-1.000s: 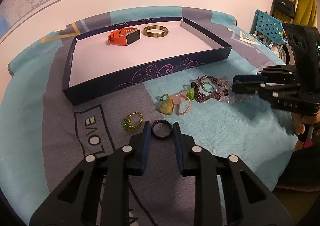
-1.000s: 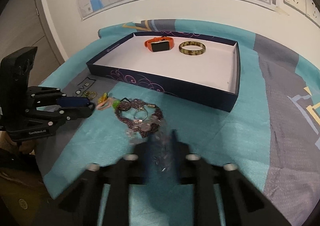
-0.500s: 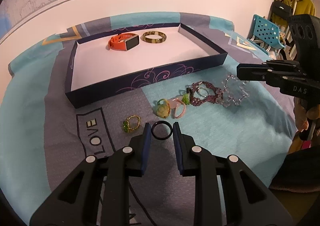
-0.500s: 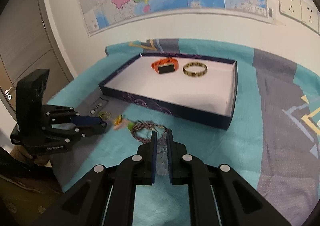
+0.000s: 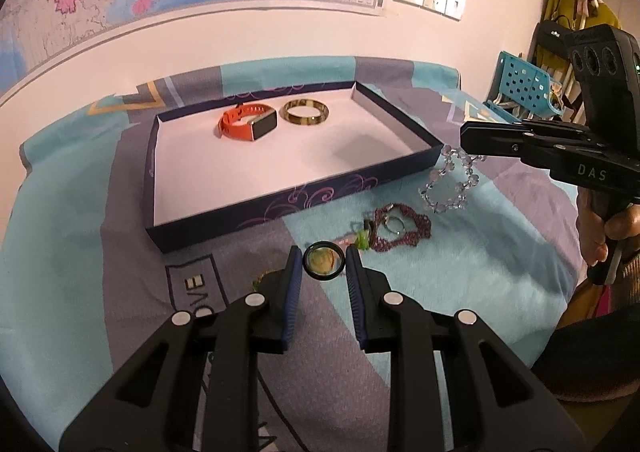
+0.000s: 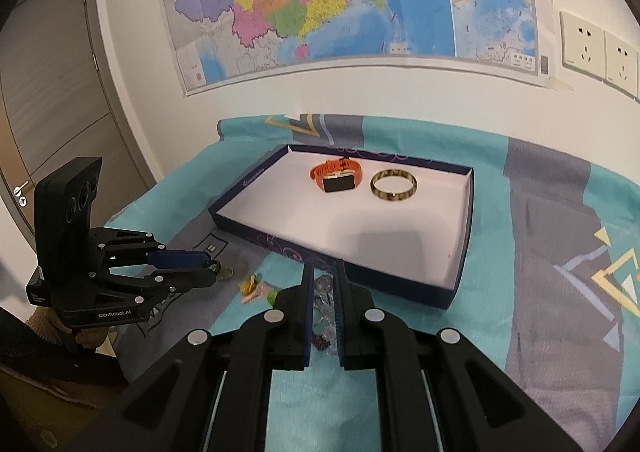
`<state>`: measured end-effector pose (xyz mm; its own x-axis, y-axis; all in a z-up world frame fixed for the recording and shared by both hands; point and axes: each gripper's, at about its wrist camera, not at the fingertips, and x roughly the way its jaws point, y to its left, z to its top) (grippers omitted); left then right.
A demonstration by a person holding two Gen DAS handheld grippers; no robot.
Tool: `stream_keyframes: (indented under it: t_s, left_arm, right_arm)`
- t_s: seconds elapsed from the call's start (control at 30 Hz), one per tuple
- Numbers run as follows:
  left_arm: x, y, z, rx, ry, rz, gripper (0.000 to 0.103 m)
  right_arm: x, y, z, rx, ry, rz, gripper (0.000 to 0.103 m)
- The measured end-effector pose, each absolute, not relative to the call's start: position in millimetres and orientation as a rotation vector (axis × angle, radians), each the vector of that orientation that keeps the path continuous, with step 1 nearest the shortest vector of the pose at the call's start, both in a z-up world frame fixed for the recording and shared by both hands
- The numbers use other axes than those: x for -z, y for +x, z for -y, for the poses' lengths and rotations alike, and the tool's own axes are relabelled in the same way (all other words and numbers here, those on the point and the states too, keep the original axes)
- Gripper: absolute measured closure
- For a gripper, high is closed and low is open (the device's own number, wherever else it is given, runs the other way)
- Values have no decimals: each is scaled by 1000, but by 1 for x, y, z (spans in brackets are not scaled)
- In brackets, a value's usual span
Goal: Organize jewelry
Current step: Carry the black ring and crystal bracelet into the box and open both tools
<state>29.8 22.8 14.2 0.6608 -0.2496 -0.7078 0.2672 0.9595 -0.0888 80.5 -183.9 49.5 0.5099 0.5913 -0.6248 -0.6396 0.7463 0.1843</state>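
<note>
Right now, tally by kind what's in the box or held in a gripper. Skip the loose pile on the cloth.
Watch: 1, in the box
Bangle: 1, in the box
Ring: 1, in the left gripper
Bead bracelet: 1, in the right gripper
Total: 4

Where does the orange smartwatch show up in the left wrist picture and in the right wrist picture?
Left wrist view: orange smartwatch at upper middle, at the far end of the tray.
Right wrist view: orange smartwatch just above centre, at the tray's far end.
Shared landmark: the brown bangle, right of the watch.
</note>
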Motion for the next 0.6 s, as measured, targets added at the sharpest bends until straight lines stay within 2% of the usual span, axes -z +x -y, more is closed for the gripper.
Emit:
stream_keyframes:
  t_s: [0.6]
  left_arm:
    - [-33,55,-29,272,26,-740,80]
  right_arm:
    - [-72,110,170,-747,-73,-660,95]
